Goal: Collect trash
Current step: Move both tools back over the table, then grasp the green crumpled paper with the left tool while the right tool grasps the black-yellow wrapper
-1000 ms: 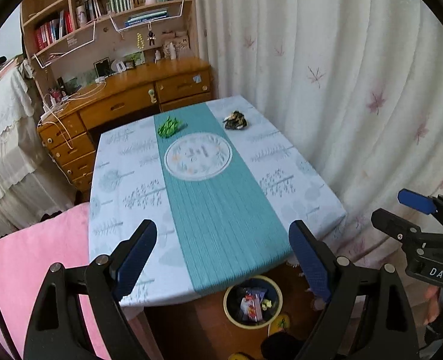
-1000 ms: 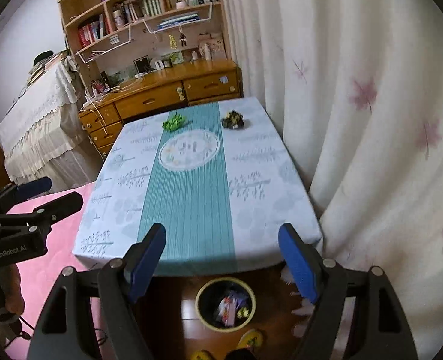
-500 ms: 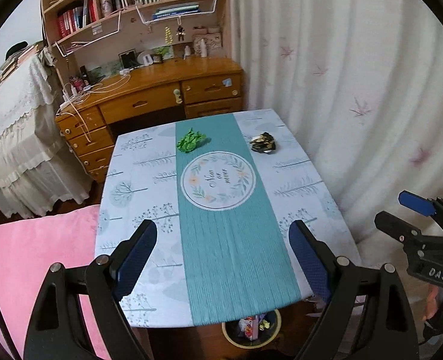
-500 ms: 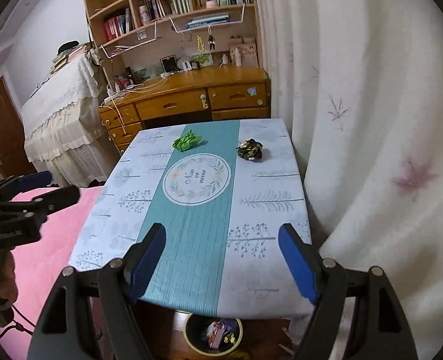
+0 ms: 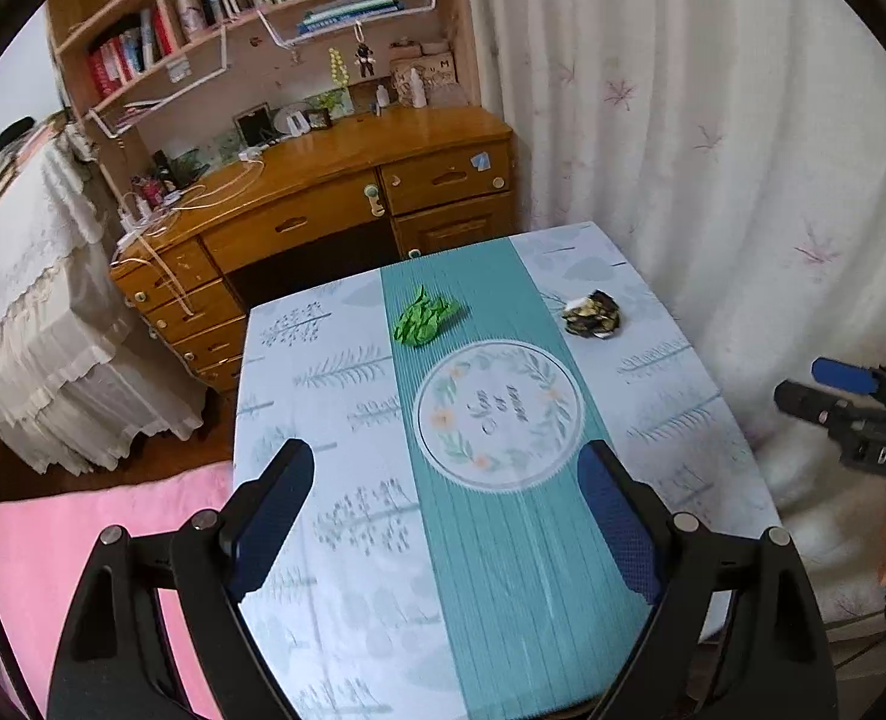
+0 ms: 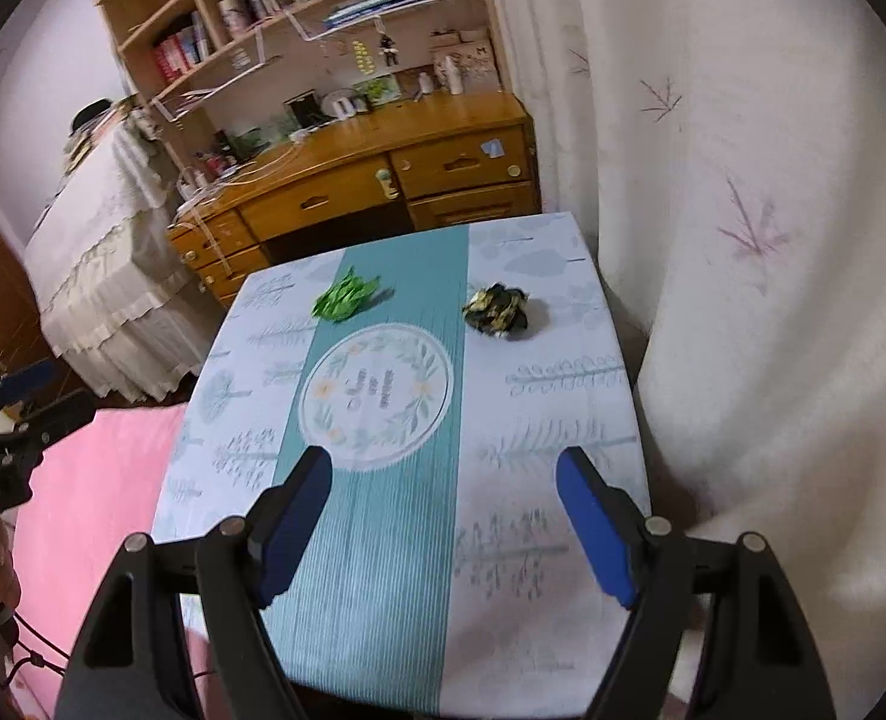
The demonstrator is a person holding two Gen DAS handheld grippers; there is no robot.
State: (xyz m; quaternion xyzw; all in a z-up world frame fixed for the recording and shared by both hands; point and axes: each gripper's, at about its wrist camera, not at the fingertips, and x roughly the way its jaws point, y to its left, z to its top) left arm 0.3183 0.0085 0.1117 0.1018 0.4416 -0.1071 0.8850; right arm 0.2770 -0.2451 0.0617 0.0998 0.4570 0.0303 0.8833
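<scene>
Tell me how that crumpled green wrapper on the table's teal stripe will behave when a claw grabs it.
The green wrapper looks like thin crumpled film, so it is probably very light and would squash between the pads rather than resist. Its creased, irregular shape suggests it will not roll; a push would likely slide it across the tablecloth. It does not look fragile.

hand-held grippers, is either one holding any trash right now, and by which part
Nothing is held. The left hand-held gripper and right hand-held gripper are both open with only tablecloth between their fingers. The green wrapper and dark wrapper lie untouched on the table.

Green wrapper (image 5: 422, 318), black-and-gold wrapper (image 5: 592, 314), teal-striped tablecloth (image 5: 323, 396)
</scene>
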